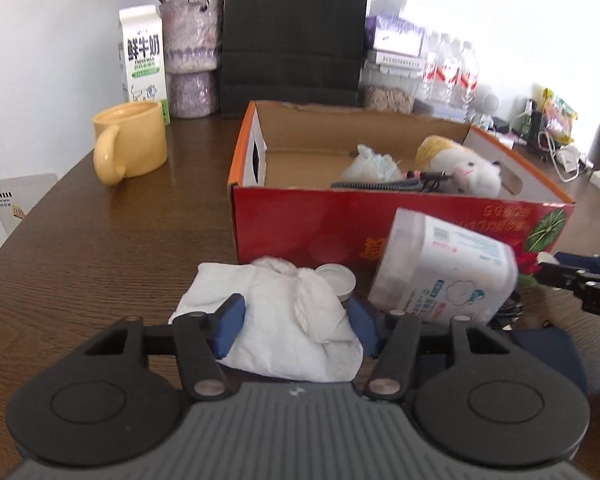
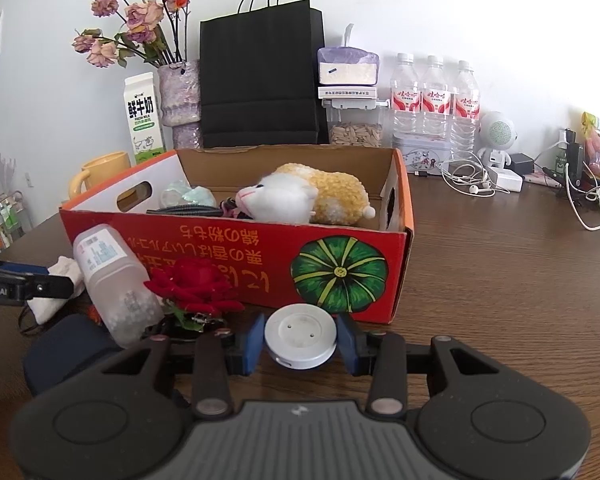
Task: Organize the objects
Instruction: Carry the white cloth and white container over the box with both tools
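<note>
A red cardboard box stands on the brown table and holds a plush toy, a plastic bag and a black cable. My left gripper straddles a crumpled white cloth, its blue pads against the cloth's sides. My right gripper is shut on a round white disc in front of the box. A clear cotton-swab jar leans tilted beside a red rose. A small white lid lies behind the cloth.
A yellow mug, a milk carton, a flower vase and a black paper bag stand behind the box. Water bottles, earphones and chargers crowd the back right. A dark blue pouch lies at front.
</note>
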A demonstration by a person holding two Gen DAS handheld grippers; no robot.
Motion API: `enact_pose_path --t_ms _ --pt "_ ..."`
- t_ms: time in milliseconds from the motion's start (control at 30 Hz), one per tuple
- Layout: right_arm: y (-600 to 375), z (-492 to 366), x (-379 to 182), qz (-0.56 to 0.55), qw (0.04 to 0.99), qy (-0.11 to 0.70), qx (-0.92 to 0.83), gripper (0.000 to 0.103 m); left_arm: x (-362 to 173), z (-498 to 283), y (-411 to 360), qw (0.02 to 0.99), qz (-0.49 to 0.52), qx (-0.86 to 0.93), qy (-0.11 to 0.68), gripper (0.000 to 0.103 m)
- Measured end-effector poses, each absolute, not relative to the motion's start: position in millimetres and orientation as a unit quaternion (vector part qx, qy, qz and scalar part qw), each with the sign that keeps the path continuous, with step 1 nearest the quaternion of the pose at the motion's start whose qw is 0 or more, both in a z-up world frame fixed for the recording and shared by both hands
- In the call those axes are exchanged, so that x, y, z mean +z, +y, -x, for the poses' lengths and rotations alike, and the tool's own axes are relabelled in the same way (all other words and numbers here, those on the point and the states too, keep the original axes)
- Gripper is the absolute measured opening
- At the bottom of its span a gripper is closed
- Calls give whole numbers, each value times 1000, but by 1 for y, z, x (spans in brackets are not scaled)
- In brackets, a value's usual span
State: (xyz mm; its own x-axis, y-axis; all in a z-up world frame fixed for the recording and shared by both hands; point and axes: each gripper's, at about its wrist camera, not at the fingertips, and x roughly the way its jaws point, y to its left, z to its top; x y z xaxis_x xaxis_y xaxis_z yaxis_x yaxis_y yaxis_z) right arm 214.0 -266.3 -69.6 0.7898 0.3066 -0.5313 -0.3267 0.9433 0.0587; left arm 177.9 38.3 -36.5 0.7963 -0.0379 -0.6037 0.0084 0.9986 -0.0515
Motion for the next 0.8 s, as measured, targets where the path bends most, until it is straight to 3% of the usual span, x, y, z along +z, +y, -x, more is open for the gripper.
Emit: enact_pose_path --t_ms 67,100,133,167,333,367,400,433,467,500,800 --pt "-266 -213 -70 18 946 277 168 38 -32 -171 39 952 26 -14 306 46" --pt "-266 -213 -69 18 946 276 168 38 -30 -167 40 953 26 -15 301 37" --pt "-266 -212 -69 18 947 275 167 38 -29 -165 41 954 26 -14 299 18" --pt "-266 -212 -69 18 947 275 167 38 -28 -163 43 953 35 -20 301 7" --pt "-269 -205 -66 12 950 264 166 38 -21 -151 49 958 40 -23 283 7" --pt "-270 -203 -65 10 951 262 166 38 -19 -150 50 959 43 -25 280 10" --pt "-271 -202 -64 9 951 260 165 38 -18 -150 50 959 43 -23 280 27" --pt "-271 -201 -64 8 952 260 165 38 -18 -152 50 958 43 -18 283 47" --pt "-272 -200 -63 8 952 259 164 38 -18 -154 50 958 41 -7 284 93" --pt "-272 -199 -63 8 952 259 164 38 -18 -155 48 958 33 1 284 101" --pt "-276 -189 -50 5 953 249 173 38 -46 -204 35 922 -1 2 386 103"
